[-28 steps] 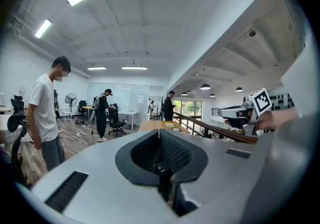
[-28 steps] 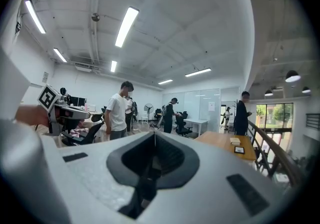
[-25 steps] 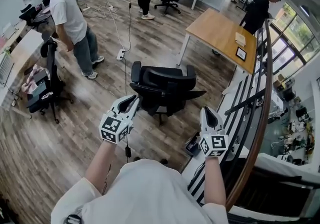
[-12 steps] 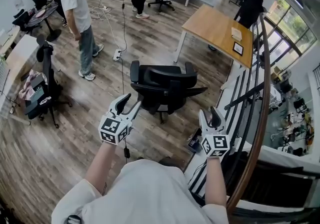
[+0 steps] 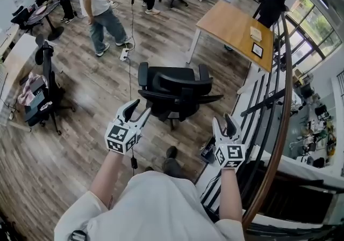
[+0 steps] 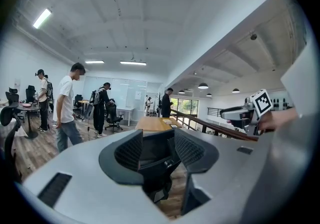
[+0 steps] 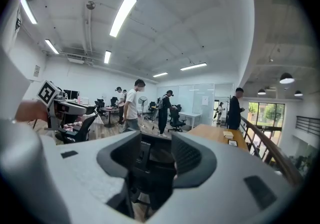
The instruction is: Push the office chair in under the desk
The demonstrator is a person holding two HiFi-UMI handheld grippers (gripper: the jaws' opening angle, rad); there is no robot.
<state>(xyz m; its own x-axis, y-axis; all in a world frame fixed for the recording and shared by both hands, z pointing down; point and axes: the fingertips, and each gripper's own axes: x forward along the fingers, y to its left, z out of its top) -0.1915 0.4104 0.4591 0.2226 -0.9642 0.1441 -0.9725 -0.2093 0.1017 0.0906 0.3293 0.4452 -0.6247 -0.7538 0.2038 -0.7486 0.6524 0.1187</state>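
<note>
Centrally, a black office chair [image 5: 177, 92] with armrests stands on the wooden floor [image 5: 80, 127], well apart from the wooden bench [image 5: 236, 30] beyond it. Near the chair, the left hand-held gripper [image 5: 138, 108] and right hand-held gripper [image 5: 223, 122] hover, jaws apart, holding nothing.

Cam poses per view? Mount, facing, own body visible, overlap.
Head view: on the head, steeply down at chair and desk; shows torso, arms, left gripper, right gripper.
Left gripper view: on left gripper, along its open jaws toward chair; right gripper at right.
Right gripper view: mirrored, open jaws toward chair; left gripper at left.
All share chair, desk.
</note>
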